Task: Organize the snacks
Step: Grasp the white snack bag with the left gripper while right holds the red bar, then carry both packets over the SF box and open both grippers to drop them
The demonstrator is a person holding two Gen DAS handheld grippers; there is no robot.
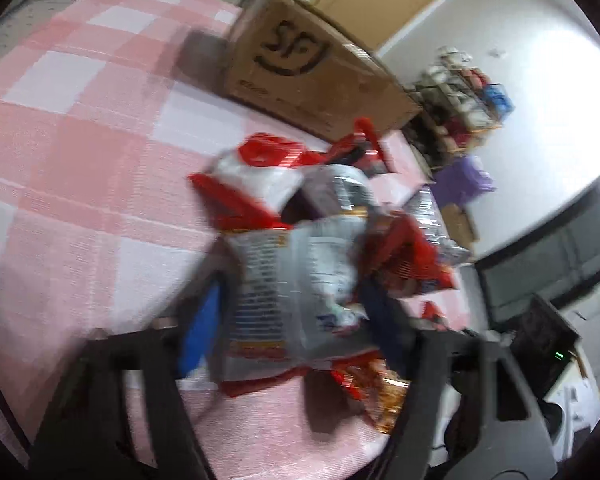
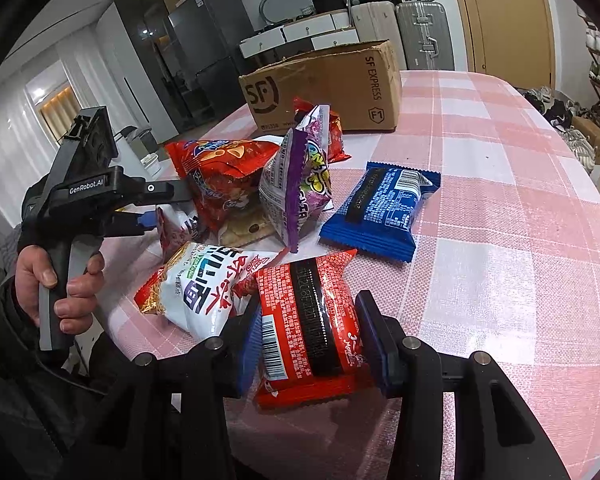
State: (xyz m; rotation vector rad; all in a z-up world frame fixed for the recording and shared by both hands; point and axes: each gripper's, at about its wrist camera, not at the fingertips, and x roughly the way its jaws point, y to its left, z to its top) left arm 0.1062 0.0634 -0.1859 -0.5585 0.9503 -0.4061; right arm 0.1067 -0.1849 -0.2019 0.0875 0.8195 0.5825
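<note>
Several snack bags lie in a pile on the pink checked tablecloth (image 2: 500,200). My right gripper (image 2: 308,340) is shut on a red packet (image 2: 304,320) at the near edge of the pile. Beside it lie a white noodle bag (image 2: 204,288), a blue packet (image 2: 384,208), a purple bag (image 2: 296,184) and a red chip bag (image 2: 220,172). My left gripper (image 2: 168,208) reaches into the pile from the left. In the blurred left wrist view its fingers (image 1: 384,320) flank a silver-backed bag (image 1: 296,288), pressed against its sides.
An open SF Express cardboard box (image 2: 324,88) stands on the table behind the pile; it also shows in the left wrist view (image 1: 312,68). Suitcases (image 2: 420,32) and a door stand beyond. A shoe rack (image 1: 460,96) stands off the table's end.
</note>
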